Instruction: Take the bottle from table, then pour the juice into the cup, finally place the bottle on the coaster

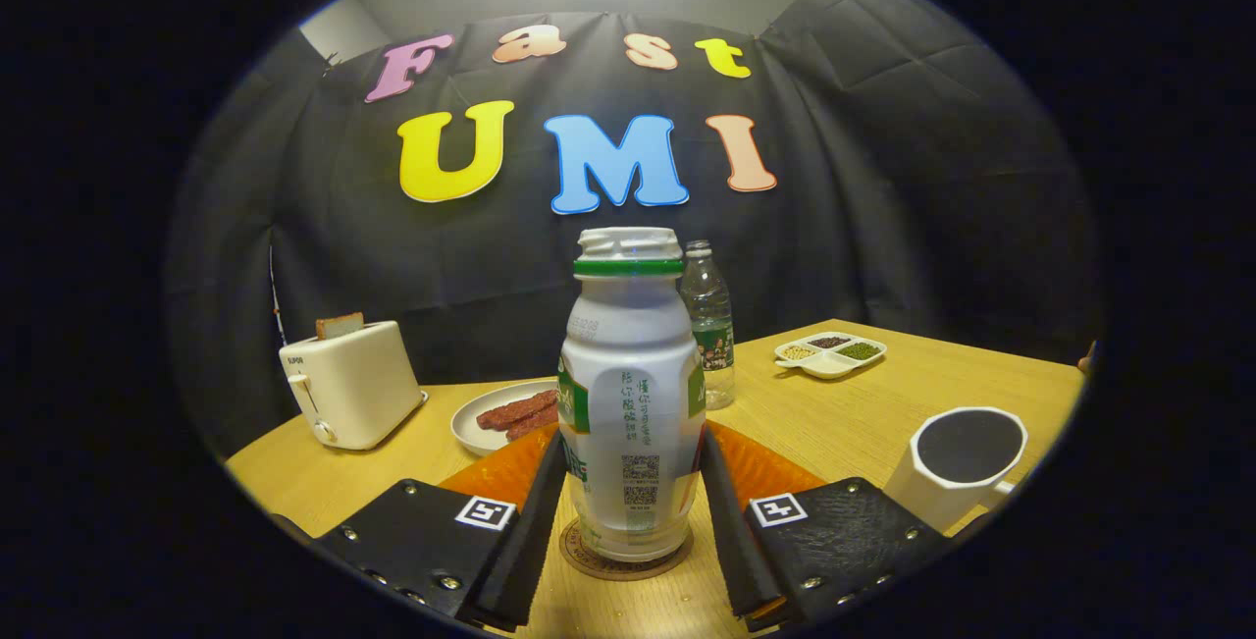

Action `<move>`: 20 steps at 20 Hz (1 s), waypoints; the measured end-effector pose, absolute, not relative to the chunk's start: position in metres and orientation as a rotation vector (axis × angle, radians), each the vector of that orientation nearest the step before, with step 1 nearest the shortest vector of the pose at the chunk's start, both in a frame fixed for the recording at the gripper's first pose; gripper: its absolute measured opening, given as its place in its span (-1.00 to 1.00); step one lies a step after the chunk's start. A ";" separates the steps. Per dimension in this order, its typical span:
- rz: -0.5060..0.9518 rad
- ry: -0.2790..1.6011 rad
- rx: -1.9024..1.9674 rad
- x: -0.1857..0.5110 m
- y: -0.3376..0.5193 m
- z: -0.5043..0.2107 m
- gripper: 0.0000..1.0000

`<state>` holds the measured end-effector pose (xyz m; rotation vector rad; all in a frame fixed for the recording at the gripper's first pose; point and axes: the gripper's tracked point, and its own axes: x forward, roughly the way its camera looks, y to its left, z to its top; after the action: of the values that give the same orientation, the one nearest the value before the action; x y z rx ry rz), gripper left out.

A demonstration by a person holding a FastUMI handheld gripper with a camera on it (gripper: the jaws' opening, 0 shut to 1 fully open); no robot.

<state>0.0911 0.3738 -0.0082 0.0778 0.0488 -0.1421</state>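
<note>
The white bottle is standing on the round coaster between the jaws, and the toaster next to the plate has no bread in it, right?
Not quite. The gripper view shows the toaster with a slice of bread sticking out of its top. The rest holds: the white bottle stands upright on the round coaster between the jaws, and the toaster sits beside the plate.
</note>
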 end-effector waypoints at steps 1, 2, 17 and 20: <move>-0.138 0.058 0.058 0.093 0.378 -0.013 0.44; -0.135 0.063 0.042 0.095 0.381 -0.014 0.44; -0.109 0.052 0.018 0.096 0.385 -0.005 0.72; -0.098 -0.001 0.032 0.091 0.384 0.021 0.84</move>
<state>0.0908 0.3845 0.0213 0.0320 -0.0007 -0.0984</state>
